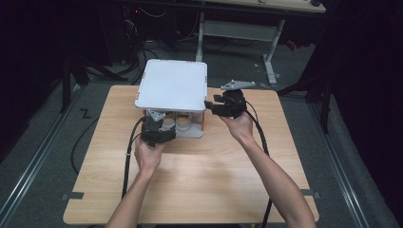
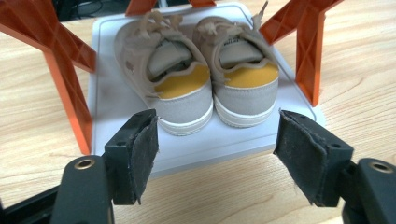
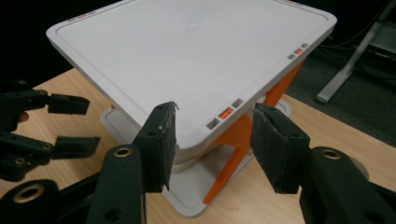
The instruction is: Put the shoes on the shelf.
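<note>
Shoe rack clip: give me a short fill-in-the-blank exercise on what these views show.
1. The pair of shoes stands on the rack's ____ shelf.
2. The rack's legs are ____ in colour.
3. The left gripper faces the shoes' ____ ends, jaws open.
4. The right gripper hangs open at a corner of the ____ shelf.

Missing words: bottom; orange; heel; top
</note>
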`<state>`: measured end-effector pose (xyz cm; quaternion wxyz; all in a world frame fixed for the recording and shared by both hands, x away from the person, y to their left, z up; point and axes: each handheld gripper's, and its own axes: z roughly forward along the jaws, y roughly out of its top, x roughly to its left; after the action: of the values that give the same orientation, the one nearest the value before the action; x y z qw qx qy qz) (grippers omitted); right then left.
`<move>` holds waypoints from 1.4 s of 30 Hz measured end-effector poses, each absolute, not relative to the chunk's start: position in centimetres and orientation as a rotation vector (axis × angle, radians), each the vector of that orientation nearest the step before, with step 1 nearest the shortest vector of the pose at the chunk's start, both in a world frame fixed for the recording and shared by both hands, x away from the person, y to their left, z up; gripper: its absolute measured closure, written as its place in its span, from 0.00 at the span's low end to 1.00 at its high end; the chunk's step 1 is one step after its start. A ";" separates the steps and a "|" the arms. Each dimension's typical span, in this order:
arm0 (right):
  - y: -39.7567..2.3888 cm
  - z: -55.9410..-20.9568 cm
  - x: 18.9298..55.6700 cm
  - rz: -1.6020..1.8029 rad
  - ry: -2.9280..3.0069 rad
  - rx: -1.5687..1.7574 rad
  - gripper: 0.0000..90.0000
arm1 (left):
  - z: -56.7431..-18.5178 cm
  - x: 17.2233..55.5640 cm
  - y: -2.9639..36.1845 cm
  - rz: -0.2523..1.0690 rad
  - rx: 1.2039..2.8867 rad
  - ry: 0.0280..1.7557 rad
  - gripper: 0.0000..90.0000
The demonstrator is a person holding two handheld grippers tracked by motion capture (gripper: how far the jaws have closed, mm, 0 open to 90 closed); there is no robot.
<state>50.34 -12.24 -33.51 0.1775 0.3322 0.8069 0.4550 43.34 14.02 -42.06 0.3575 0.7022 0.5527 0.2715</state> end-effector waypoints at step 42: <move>-24.2 -34.2 44.3 1.349 2.119 1.045 0.54 | -37.7 38.0 16.5 0.700 1.714 1.315 0.32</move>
<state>44.28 -24.15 -34.20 0.2089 0.3755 0.7617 0.4849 38.01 16.51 -37.74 0.4218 0.6842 0.5251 0.2797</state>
